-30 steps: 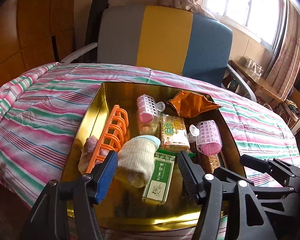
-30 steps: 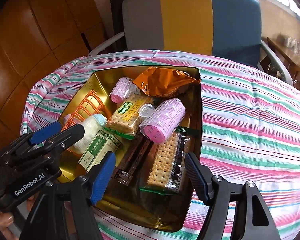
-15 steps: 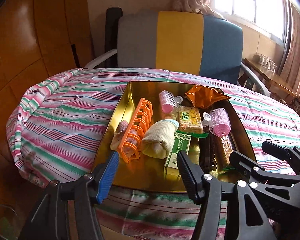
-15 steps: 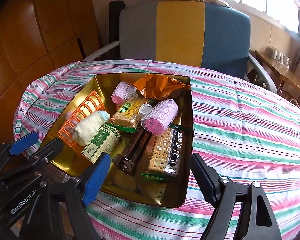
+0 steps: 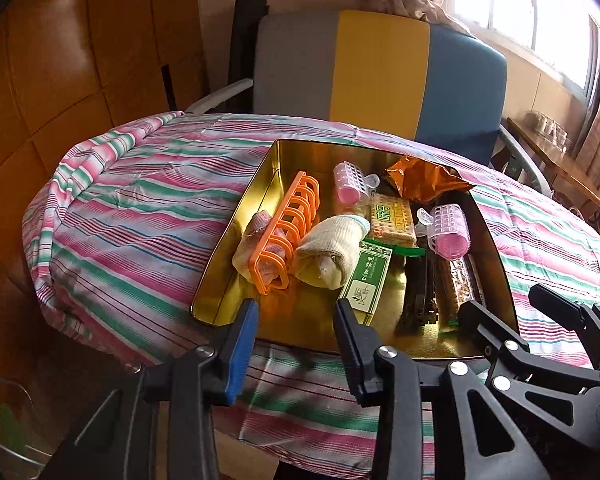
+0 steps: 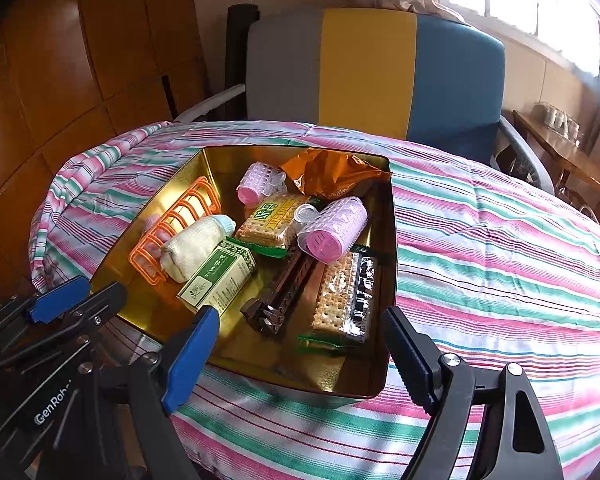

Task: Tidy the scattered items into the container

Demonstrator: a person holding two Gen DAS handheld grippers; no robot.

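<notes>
A gold metal tin (image 5: 236,236) (image 6: 392,264) sits on the striped tablecloth. It holds an orange plastic rack (image 5: 290,232) (image 6: 172,224), a rolled cream sock (image 5: 332,248) (image 6: 196,244), a green box (image 5: 368,276) (image 6: 220,276), two pink hair rollers (image 5: 448,228) (image 6: 332,232), cracker packs (image 6: 344,296), an orange snack bag (image 5: 424,180) (image 6: 328,172) and a brown clip (image 6: 284,296). My left gripper (image 5: 294,328) is open and empty, at the tin's near edge. My right gripper (image 6: 300,344) is open and empty, also near the tin's front edge.
The round table is covered by a pink, green and white striped cloth (image 6: 500,248). A grey, yellow and blue chair (image 5: 376,80) stands behind the table. Wooden panels are at the left, a window and side table (image 5: 556,156) at the right.
Both grippers have pulled back and up from the tin, staying open and empty. The tin and its contents have not moved.
</notes>
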